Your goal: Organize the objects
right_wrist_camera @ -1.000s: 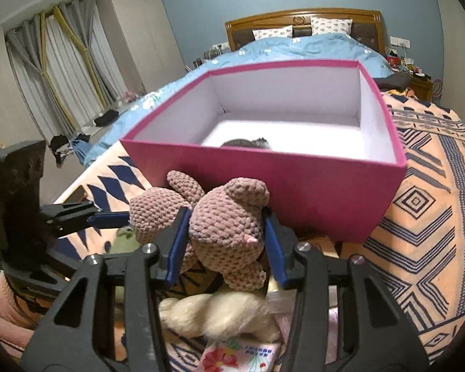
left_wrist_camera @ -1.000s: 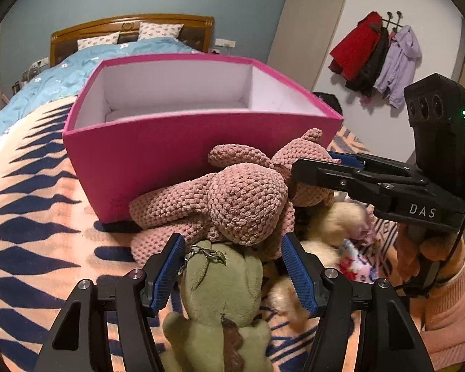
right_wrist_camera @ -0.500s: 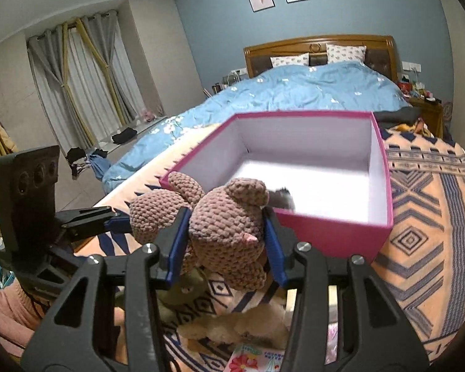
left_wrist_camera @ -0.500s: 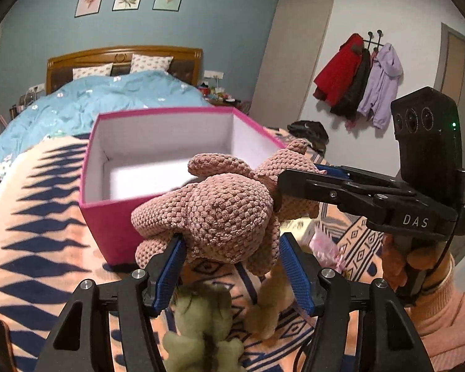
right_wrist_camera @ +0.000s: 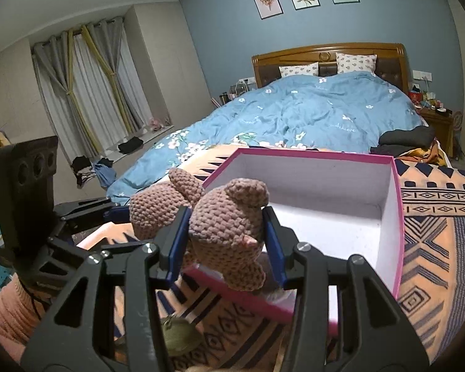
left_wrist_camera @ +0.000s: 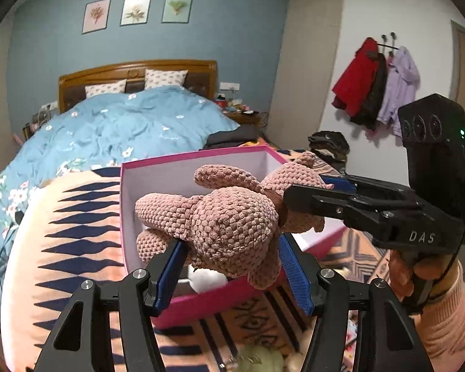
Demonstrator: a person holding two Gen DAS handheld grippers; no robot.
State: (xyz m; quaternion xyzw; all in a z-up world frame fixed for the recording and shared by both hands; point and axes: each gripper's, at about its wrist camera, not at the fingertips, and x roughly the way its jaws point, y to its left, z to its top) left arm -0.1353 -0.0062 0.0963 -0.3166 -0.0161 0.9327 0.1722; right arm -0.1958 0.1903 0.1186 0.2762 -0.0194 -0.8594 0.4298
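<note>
The left gripper (left_wrist_camera: 232, 263) is clamping the body of the pink plush (left_wrist_camera: 229, 226) between its blue pads, its jaws having just been closing a little on the toy. The right gripper (right_wrist_camera: 226, 245) is clenching the plush's head (right_wrist_camera: 229, 226) between its own pads, so both grippers are gripping the one toy, which is hanging clear of the bed. Directly ahead of and below both grippers, the pink box (right_wrist_camera: 396, 217) is sitting open on the patterned blanket (left_wrist_camera: 77, 248), and the plush is overlapping its near rim in both views. Something white (left_wrist_camera: 206, 279) is lying inside the box beneath the left gripper. Below the grippers, a green plush (right_wrist_camera: 178, 334) is lying on the blanket. To the right of the left gripper, a hand (left_wrist_camera: 418, 272) in a pink sleeve is gripping the right gripper's handle.
</note>
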